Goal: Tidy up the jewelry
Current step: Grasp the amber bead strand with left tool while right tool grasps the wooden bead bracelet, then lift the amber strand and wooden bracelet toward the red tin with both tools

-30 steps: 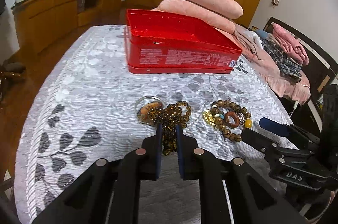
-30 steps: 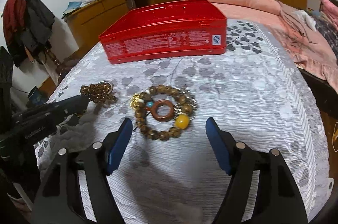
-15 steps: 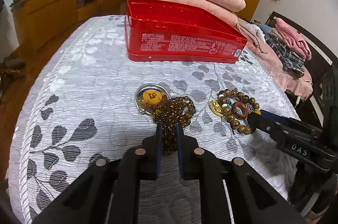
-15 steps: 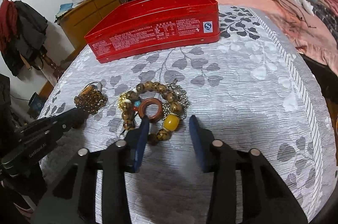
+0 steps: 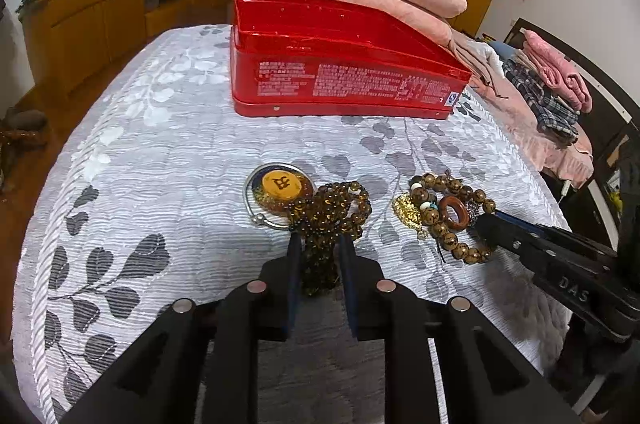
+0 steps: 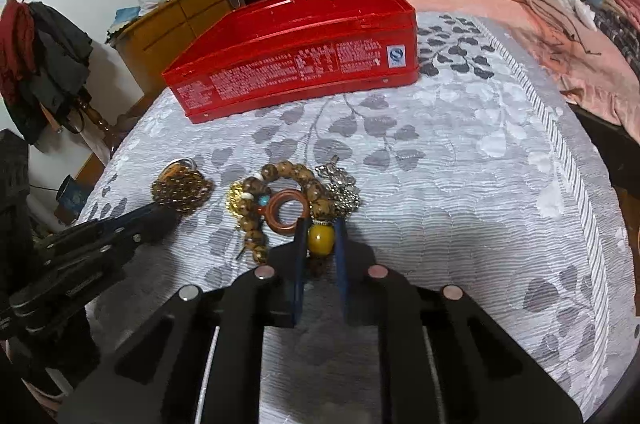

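Two tools work over one bed (image 5: 168, 143) that carries one red tin (image 5: 344, 79) and two jewelry heaps. The left tool (image 5: 318, 248), nearly closed, pinches the dark bead strand (image 5: 332, 212) beside one silver bangle (image 5: 256, 212). The right tool (image 6: 320, 240), narrowed likewise, clamps the yellow bead (image 6: 321, 239) of the wooden bead bracelet (image 6: 288, 179), near one brown ring (image 6: 287, 212).

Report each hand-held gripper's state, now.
Left hand-held gripper: shut on the dark bead strand.
Right hand-held gripper: shut on the yellow bead of the wooden bracelet.
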{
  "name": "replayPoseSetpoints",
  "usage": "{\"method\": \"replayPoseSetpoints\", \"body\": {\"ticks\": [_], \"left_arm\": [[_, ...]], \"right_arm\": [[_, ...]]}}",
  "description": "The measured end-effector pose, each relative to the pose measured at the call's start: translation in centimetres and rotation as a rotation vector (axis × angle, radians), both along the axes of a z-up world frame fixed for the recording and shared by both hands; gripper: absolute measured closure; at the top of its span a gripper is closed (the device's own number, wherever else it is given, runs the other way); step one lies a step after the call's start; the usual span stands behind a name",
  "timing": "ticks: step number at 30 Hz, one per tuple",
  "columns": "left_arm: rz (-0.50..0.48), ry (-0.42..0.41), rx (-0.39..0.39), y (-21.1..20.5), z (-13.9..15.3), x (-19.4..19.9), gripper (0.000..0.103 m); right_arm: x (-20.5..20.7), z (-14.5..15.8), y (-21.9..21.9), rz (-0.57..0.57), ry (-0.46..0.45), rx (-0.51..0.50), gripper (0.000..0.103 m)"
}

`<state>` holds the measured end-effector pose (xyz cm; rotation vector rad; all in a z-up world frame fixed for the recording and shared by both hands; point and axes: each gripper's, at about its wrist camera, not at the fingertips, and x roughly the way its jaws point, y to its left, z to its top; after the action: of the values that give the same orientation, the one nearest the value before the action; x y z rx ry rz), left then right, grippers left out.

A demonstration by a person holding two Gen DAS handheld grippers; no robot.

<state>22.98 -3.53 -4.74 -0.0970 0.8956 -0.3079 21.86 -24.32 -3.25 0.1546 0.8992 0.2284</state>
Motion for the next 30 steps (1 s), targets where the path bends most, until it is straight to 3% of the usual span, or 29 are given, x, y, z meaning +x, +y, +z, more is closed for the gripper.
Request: {"method": "replayPoseSetpoints", "body": {"ticks": [4, 19, 30], "left_arm": [[-0.007, -0.003, -0.018, 0.0, 0.1, 0.1, 0.089], [-0.003, -0.105, -0.064, 1.3, 4.2, -1.6, 0.090], [-0.007, -0.163, -0.140, 2.4, 7.2, -1.6, 0.090]], "right_arm": [[-0.4, 1.1, 0.2, 0.016, -0.028, 0.011, 0.091], [-1.0, 4.5, 1.3, 0.062, -0.111, 0.026, 0.091], [-0.6, 6.9, 2.2, 0.085, -0.165, 0.040, 0.091]]}}
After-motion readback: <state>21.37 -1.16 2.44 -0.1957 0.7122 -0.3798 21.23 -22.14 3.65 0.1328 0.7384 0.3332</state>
